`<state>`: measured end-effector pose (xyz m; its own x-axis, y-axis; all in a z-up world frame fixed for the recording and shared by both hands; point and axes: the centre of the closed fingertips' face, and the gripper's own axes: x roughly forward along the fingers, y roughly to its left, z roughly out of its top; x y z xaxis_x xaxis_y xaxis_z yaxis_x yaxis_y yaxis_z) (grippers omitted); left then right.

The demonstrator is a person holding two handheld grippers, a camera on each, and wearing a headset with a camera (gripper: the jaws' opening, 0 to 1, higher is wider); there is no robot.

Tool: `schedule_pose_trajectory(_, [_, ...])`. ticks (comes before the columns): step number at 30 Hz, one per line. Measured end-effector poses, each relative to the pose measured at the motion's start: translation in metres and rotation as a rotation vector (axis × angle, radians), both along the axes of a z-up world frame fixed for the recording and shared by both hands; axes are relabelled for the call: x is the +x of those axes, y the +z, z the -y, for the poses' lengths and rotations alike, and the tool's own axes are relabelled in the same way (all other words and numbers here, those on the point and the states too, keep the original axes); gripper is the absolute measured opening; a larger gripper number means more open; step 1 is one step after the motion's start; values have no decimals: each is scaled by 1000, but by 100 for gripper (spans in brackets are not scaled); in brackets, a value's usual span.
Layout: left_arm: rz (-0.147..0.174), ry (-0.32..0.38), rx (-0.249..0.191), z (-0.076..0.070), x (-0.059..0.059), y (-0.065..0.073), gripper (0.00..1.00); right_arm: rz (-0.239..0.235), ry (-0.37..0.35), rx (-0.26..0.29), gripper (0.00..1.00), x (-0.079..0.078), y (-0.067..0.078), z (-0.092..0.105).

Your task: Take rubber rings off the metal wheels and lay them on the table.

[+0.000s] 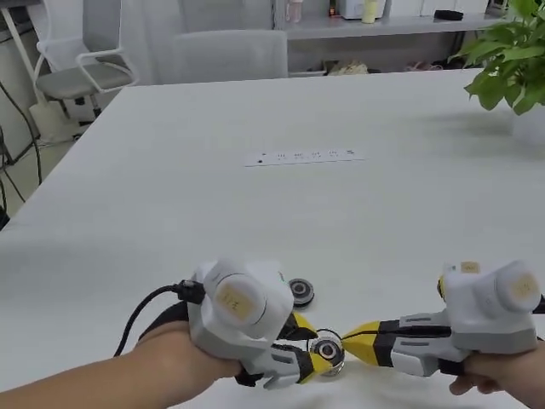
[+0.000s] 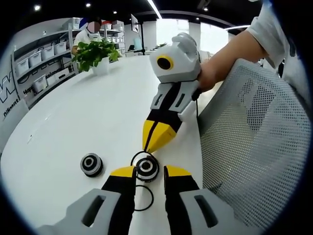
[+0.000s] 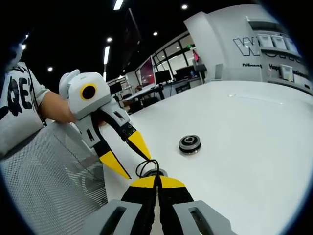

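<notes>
Metal wheel (image 2: 146, 168) between left gripper (image 2: 151, 172) tips — right gripper (image 3: 157, 182) pinches ring (image 3: 146, 162).

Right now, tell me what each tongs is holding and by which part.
Right tongs pinch a rubber ring by one stretch of its loop. Left tongs flank the metal wheel; whether they clamp it cannot be told.

Entry: white table (image 1: 255, 221). A power strip (image 1: 304, 157) is set flush at mid-surface and a potted plant (image 1: 511, 60) stands at the far right. One wheel (image 1: 301, 291) lies flat near me. A loose rubber ring (image 2: 151, 196) lies by the near edge. I can't tell whether the second wheel (image 2: 147, 167) rests on the surface.
</notes>
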<state>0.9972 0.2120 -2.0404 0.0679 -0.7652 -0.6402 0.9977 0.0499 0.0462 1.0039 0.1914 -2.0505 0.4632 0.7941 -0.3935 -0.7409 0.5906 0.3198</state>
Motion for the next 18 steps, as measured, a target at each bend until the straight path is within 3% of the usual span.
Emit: schedule_pose_trajectory(18, [-7,109,-90,-41,14,38,28,11,35,5,0,3,14,-7])
